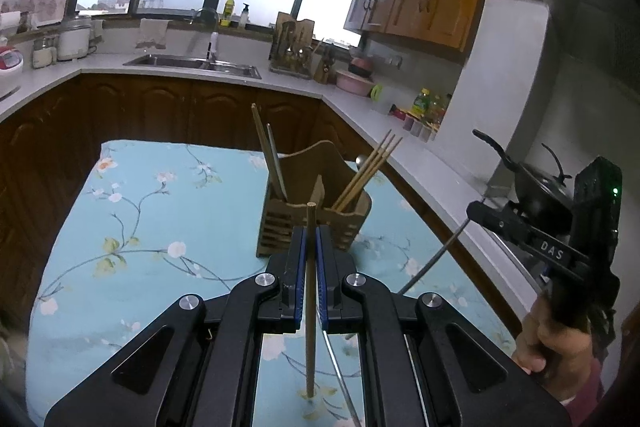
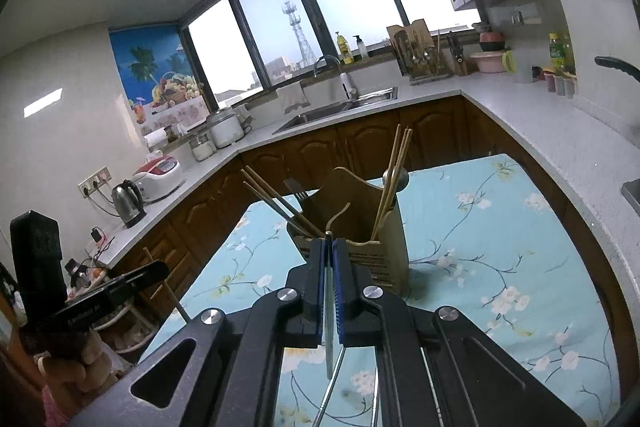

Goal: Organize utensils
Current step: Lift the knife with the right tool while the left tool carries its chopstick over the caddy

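Tabletop (image 1: 132, 211): floral cloth, holder (image 1: 316, 215) at 12 o'clock.
Left claw (image 1: 311, 247): chopstick (image 1: 310, 307) pinched upright for slotting.
Right claw (image 2: 329, 255): metal utensil (image 2: 329, 331) pinched.

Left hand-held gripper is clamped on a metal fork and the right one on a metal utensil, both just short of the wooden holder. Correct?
Not quite. The left wrist view shows the left hand-held gripper clamped on a wooden chopstick, not a fork. The right hand-held gripper does grip a thin metal utensil, both short of the wooden holder.

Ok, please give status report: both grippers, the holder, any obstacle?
Left gripper shut on wooden chopstick. Right gripper shut on thin metal utensil. Wooden slotted utensil holder upright ahead, partly filled. Nothing between.
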Action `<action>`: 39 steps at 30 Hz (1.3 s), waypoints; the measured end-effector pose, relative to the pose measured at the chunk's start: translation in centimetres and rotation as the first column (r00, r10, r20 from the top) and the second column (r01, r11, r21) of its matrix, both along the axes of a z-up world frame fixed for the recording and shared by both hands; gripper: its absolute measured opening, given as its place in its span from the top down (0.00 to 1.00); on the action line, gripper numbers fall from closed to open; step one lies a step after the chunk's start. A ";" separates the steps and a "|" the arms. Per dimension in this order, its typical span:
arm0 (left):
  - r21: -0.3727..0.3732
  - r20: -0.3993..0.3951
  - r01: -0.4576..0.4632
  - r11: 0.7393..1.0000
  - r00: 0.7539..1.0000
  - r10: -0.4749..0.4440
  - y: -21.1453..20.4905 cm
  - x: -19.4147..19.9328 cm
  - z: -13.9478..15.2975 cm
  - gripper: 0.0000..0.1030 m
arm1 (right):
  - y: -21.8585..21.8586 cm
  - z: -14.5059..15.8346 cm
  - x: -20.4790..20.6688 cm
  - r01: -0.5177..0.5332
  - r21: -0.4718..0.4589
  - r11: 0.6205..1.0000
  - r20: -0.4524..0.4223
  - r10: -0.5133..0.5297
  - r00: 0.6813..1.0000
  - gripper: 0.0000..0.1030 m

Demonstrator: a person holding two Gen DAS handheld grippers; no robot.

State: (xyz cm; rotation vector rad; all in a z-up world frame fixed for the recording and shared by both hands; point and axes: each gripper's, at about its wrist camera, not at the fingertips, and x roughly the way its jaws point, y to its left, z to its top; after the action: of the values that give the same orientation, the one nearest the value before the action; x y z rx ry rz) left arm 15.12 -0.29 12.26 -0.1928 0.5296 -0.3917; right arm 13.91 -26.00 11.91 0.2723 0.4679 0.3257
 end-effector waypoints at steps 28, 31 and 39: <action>-0.082 0.318 -0.120 0.989 0.938 0.140 -1.2 8.1 8.4 0.96 | -2.1 8.1 4.8 0.098 0.021 0.995 0.207 -0.100 0.973 0.96; -0.083 0.331 -0.143 0.986 0.930 0.162 -1.6 9.7 8.7 0.96 | -2.1 8.7 6.0 0.114 0.017 0.993 0.222 -0.115 0.968 0.96; -0.075 0.347 -0.207 0.975 0.912 0.220 -2.9 12.6 6.1 0.96 | -1.9 7.1 9.2 0.156 -0.003 0.988 0.219 -0.152 0.964 0.96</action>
State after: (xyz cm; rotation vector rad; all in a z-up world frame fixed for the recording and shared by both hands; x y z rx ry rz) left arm 27.73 -3.18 18.41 -0.2077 0.1425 -0.2138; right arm 23.10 -27.95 19.04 0.2478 0.2312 0.1957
